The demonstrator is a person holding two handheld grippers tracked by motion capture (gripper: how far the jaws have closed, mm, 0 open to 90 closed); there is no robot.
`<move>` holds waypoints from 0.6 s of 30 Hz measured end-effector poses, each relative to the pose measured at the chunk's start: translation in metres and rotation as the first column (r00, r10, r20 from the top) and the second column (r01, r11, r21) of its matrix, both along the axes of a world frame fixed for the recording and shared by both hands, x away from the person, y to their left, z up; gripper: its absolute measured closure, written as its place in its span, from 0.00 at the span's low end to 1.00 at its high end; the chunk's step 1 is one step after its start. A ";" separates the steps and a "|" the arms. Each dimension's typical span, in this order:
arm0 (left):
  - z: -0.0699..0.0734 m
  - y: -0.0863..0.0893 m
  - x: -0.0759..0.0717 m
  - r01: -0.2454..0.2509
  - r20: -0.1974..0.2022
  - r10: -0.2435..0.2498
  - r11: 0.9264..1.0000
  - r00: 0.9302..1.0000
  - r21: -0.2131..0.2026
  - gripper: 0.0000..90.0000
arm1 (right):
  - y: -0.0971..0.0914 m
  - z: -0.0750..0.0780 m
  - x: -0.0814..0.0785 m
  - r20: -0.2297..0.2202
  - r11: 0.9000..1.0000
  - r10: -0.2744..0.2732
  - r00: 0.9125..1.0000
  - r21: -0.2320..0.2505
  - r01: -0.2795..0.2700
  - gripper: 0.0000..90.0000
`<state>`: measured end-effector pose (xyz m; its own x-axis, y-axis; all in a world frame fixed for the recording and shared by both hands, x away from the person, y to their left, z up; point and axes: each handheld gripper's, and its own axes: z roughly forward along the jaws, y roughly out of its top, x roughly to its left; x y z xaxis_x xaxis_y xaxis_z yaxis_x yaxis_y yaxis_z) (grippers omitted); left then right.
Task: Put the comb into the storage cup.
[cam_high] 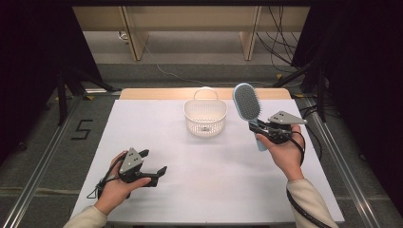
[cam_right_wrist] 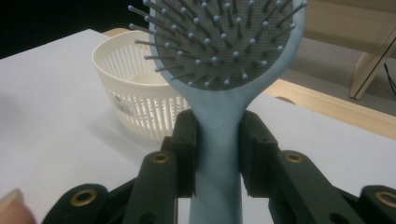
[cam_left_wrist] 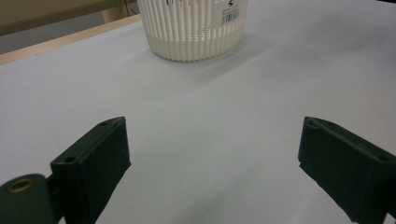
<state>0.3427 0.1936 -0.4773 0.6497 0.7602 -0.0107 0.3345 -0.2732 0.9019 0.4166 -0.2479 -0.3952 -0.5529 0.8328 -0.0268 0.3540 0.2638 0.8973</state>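
Clamping the hairbrush (cam_high: pixel 247 103) in my right tool (cam_high: pixel 261 129), left tool (cam_high: pixel 153 166) gaping empty over white worktop (cam_high: pixel 214 180), basket (cam_high: pixel 205 116) ahead, dark curtains around.

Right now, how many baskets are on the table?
1. The white basket sits near the table's far edge, in the middle, left of the blue hairbrush that the right claw holds up. None seems hidden.

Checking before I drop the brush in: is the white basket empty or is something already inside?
Apparently empty: the basket shows only bare slatted walls and floor, apart from a small dark mark, probably its label.
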 end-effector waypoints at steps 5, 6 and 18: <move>0.000 0.000 0.000 0.000 -0.001 0.000 1.000 1.000 0.000 0.09 | 0.002 0.001 0.001 0.004 1.000 0.002 1.000 0.006 -0.002 0.79; 0.000 0.000 0.000 0.000 0.000 0.000 1.000 1.000 0.000 0.09 | 0.002 0.001 0.001 0.003 1.000 0.001 1.000 0.007 -0.001 0.79; 0.000 0.000 0.000 -0.001 0.002 0.001 1.000 1.000 0.003 0.09 | 0.005 0.005 0.004 0.009 1.000 -0.001 1.000 0.022 0.001 0.79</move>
